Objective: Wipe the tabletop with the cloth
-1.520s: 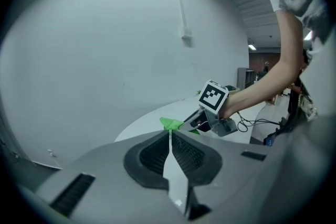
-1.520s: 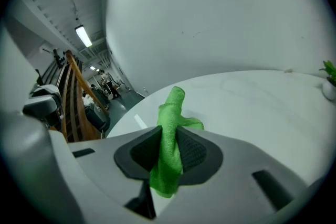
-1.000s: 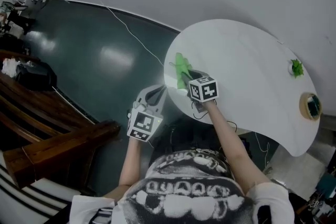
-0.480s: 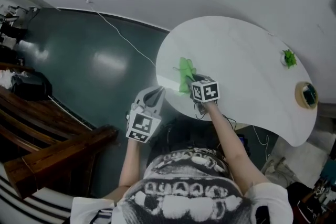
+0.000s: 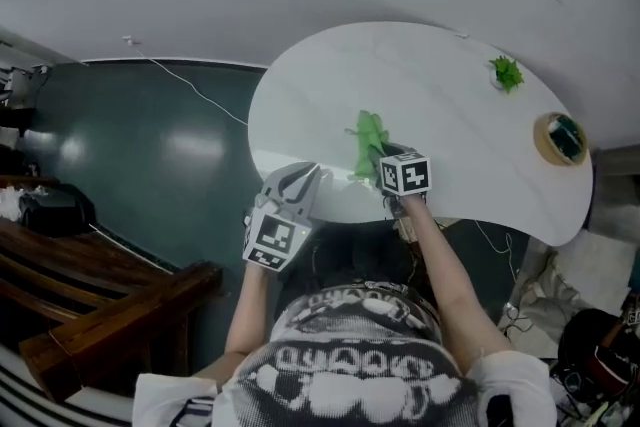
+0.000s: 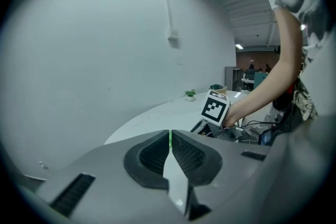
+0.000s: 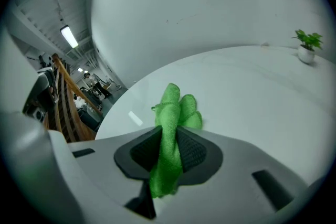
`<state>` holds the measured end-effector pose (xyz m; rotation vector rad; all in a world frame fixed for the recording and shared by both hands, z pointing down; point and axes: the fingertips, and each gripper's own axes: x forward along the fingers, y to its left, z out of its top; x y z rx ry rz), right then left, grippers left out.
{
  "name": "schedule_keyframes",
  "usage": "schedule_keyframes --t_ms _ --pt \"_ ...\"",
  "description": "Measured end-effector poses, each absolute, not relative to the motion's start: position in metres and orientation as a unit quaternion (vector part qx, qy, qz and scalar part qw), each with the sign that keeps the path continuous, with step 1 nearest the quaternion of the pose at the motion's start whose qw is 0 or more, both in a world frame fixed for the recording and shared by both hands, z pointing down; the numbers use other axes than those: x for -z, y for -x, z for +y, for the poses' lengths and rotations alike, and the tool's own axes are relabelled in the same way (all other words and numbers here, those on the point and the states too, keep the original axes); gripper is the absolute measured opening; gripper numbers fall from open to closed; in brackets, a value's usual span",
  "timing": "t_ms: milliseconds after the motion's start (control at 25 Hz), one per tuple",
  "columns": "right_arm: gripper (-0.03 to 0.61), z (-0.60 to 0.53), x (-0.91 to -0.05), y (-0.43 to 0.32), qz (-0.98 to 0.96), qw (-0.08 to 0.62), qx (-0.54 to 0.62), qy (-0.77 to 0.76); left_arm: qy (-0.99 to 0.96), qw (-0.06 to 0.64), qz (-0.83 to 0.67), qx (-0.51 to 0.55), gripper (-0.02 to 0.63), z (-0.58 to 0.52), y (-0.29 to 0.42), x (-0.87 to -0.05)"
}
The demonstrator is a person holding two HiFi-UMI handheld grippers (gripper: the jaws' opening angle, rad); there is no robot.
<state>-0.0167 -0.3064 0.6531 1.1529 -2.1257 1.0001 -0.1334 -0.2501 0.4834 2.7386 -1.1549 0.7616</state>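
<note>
In the head view, the white counter (image 5: 460, 105) carries a small plant (image 5: 507, 72) near its far edge. The green cloth (image 5: 370, 143) lies on the counter well apart from the plant, towards the near edge. It is drawn into a narrow strip, and its long axis runs from the right gripper (image 5: 388, 160) away towards the wall. The left gripper (image 5: 300, 177) hangs at the near edge, further from the plant than the cloth is. I cannot tell whether it touches the counter.

In the left gripper view, the left gripper (image 6: 169, 136) has its fingers (image 6: 149, 157) pressed together with nothing held between them. Beyond them, on the way to the plant (image 6: 190, 94), the right gripper's marker cube (image 6: 214, 107) shows.

In the right gripper view, the right gripper (image 7: 169, 134) has its fingers (image 7: 195, 152) clamped on the cloth (image 7: 173, 107). The strip passes lengthwise through them. One short end hangs out behind, and the bunched, folded end points forward onto the counter (image 7: 252, 92). The plant (image 7: 307, 44) stands well off to the right of that end.
</note>
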Motion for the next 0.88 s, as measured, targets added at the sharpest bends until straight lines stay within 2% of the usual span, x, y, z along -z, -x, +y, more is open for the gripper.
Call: schedule_keyframes --t_ms 320,880 --pt "0.077 -0.297 -0.662 -0.156 -0.748 0.245 -0.389 -0.479 -0.913 0.026 -0.319 -0.252 0.014 -0.256 -0.012 -0.481" --pt "0.078 -0.215 -0.640 -0.362 -0.704 0.241 -0.372 -0.554 -0.934 -0.004 -0.277 -0.227 0.014 -0.200 -0.138 -0.460"
